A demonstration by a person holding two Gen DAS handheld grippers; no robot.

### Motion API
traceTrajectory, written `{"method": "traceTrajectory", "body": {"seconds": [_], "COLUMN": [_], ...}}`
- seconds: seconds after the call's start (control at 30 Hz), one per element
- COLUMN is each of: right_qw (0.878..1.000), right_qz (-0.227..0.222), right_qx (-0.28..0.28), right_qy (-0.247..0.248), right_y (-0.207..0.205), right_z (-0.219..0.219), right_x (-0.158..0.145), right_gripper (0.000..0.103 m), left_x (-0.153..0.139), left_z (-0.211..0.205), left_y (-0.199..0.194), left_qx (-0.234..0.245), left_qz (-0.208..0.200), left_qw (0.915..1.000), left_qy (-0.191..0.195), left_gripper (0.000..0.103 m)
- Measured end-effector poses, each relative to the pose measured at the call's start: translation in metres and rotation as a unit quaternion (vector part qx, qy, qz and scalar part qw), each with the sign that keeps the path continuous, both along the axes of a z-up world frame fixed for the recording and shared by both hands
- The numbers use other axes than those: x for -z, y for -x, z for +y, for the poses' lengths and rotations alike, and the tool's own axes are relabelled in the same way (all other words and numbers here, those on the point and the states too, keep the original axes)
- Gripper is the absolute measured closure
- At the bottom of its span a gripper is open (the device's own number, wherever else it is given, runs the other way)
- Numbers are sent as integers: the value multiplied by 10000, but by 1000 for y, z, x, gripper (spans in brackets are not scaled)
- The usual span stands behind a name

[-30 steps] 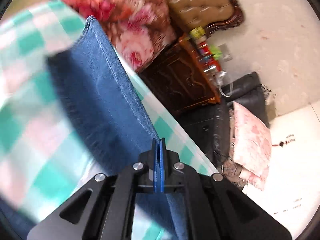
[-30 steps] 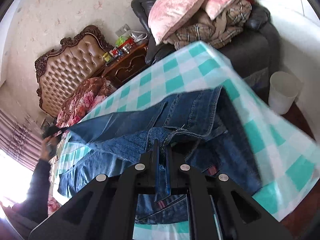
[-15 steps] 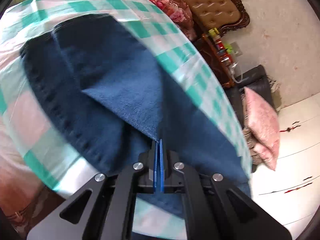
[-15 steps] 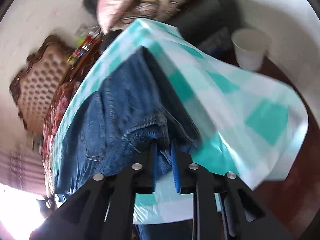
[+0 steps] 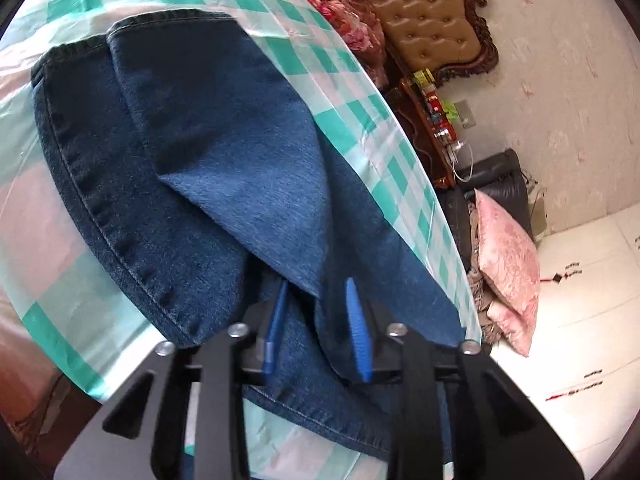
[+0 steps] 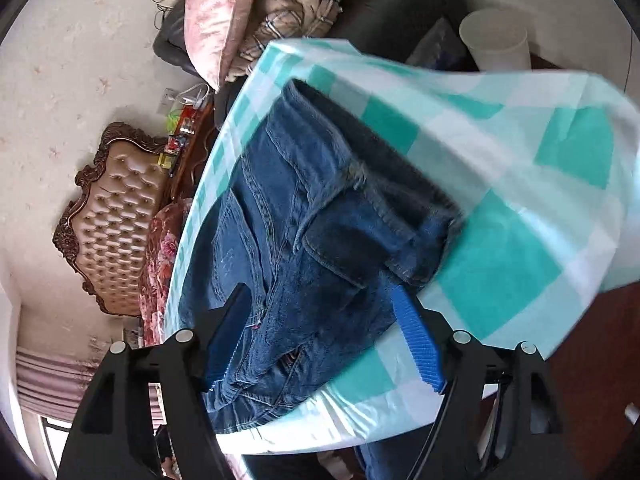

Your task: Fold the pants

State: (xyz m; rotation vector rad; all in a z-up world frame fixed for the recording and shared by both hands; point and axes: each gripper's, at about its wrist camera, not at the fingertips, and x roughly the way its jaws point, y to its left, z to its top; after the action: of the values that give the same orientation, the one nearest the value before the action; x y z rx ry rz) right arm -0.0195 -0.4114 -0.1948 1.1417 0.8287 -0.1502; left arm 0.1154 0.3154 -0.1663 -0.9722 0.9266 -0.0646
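Observation:
Dark blue jeans (image 5: 224,168) lie folded on a table under a green and white checked cloth (image 5: 48,216). One leg's hem end is laid back over the other layers, and its corner tip rests between the fingers of my left gripper (image 5: 316,304). Those jaws are opening and the blue pads stand clear of the denim. In the right wrist view the waist and pocket end of the jeans (image 6: 304,216) lies bunched on the cloth (image 6: 520,216). My right gripper (image 6: 320,316) hangs just above it, jaws opening wide, with nothing pressed between the pads.
A tufted brown headboard (image 5: 432,12) and floral bedding (image 5: 340,4) stand beyond the table. A dark wooden cabinet (image 5: 424,120) with small bottles, a black sofa with a pink pillow (image 5: 504,248), and a white bin (image 6: 496,40) lie off the table's far end.
My left gripper swept the leg end across onto the jeans, then its jaws parted and let go. My right gripper rolled, sank to the table with the waist and opened.

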Motion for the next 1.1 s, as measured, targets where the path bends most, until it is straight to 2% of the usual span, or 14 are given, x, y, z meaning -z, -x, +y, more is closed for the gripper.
{"method": "traceTrajectory", "body": {"seconds": [0.23,0.3,0.37,0.47,0.5,0.53,0.57,0.63,0.73,0.77,0.93,0.97,1.03,1.1], "right_qw": [9998,9996,9992,9985,9982,9981,9982,9969,9927,9925,9895,9879,9879,9881], "right_qz": [-109,-89,20,137,138,144,111,-164,-451,-417,587,692,730,781], "right_qx": [148,170,170,119,46,-14,-67,-185,-202,-170,-430,-435,-395,-361], "right_qy": [39,191,353,514,584,597,587,742,1098,1133,1251,1318,1311,1275], "right_y": [-19,-23,-28,-30,-34,-36,-41,-46,-36,-32,-41,-41,-38,-36], "right_z": [12,15,14,12,11,10,7,4,0,-3,-5,-4,-3,-5], "right_x": [2,-2,-4,-8,-13,-15,-21,-46,-85,-86,-28,-21,-12,-8], "right_gripper": [30,35,45,76,86,97,100,101,102,102,102,102,101,101], "left_x": [12,15,19,31,32,31,26,0,-38,-36,30,33,33,32], "left_z": [15,20,26,35,38,42,47,49,38,37,39,42,52,68], "left_y": [-3,-6,-9,-23,-28,-34,-38,-43,-25,-18,5,9,14,16], "left_qx": [-165,-231,-293,-342,-341,-382,-409,-318,-230,-233,-177,-223,-397,-623], "left_qz": [-39,-42,-37,65,110,200,219,33,-111,-70,663,654,528,444], "left_qw": [9993,9986,9975,9951,9948,9952,9957,9979,9996,9997,9975,9975,9976,9968], "left_qy": [329,464,637,930,956,874,797,563,-110,-66,139,156,186,231], "left_gripper": [72,72,72,74,80,101,101,101,101,101,98,95,78,73]}}
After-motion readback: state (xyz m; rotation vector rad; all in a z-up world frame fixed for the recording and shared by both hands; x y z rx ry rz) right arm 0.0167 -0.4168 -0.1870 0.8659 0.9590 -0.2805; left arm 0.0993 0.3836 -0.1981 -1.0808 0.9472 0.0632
